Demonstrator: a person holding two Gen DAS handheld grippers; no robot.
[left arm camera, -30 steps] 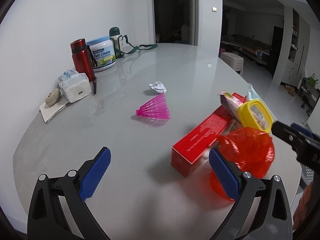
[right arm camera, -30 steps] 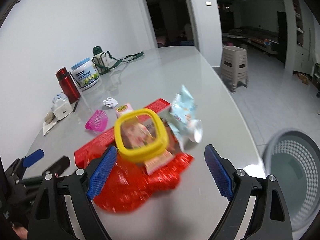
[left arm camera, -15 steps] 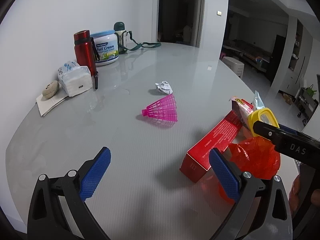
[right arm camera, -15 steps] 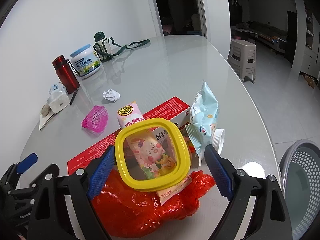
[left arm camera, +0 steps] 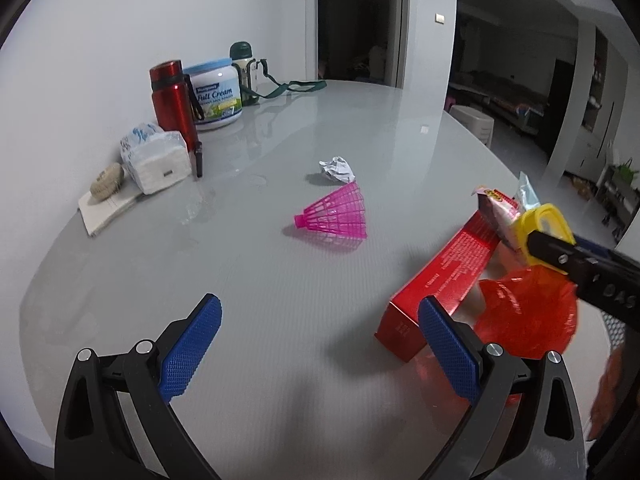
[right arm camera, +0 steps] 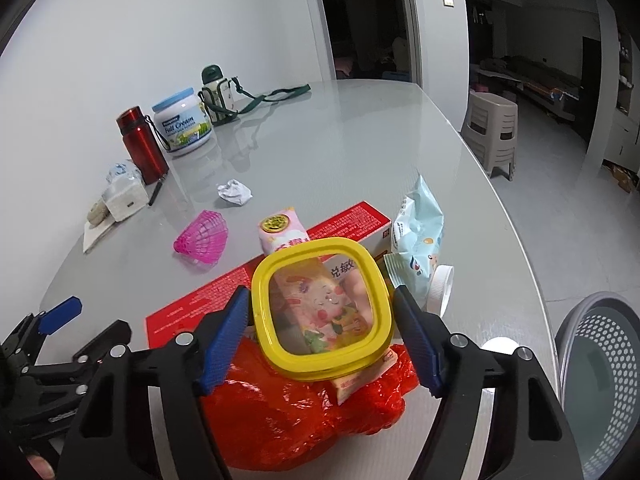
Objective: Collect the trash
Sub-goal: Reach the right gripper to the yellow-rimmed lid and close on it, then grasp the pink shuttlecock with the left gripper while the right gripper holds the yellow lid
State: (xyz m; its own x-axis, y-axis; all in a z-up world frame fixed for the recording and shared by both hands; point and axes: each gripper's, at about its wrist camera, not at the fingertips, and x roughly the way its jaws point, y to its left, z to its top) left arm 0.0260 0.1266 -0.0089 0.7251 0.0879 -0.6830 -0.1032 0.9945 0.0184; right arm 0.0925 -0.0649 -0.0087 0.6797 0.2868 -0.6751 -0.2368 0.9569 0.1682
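Your right gripper (right arm camera: 320, 344) stood with its blue pads against the two sides of the yellow-rimmed lid (right arm camera: 322, 312), closed on it; the grip looked firm, though contact on the right pad was partly hidden. The lid sat above a crumpled red plastic bag (right arm camera: 304, 412), with a pink snack packet (right arm camera: 280, 232) showing beneath and behind it. A long red carton (right arm camera: 352, 220) lay flat on the grey table (right arm camera: 360, 140), touching the bag. A pale blue wrapper (right arm camera: 420, 220) and a white cap (right arm camera: 440, 284) lay just beside the carton, near the table edge. A grey perforated bin (right arm camera: 600, 360) stood on the floor to the right, below the table edge.

Your left gripper (left arm camera: 316, 344) hung over bare table, fingers spread wide and holding nothing, its right pad close to the carton's near end. A pink shuttlecock (left arm camera: 336, 216) lay on its side in mid-table, and a crumpled white paper ball (left arm camera: 338, 168) sat just beyond it, apart. Against the wall stood a red flask (left arm camera: 172, 100), a Full Cream tub (left arm camera: 216, 96) and a tissue pack (left arm camera: 160, 156).
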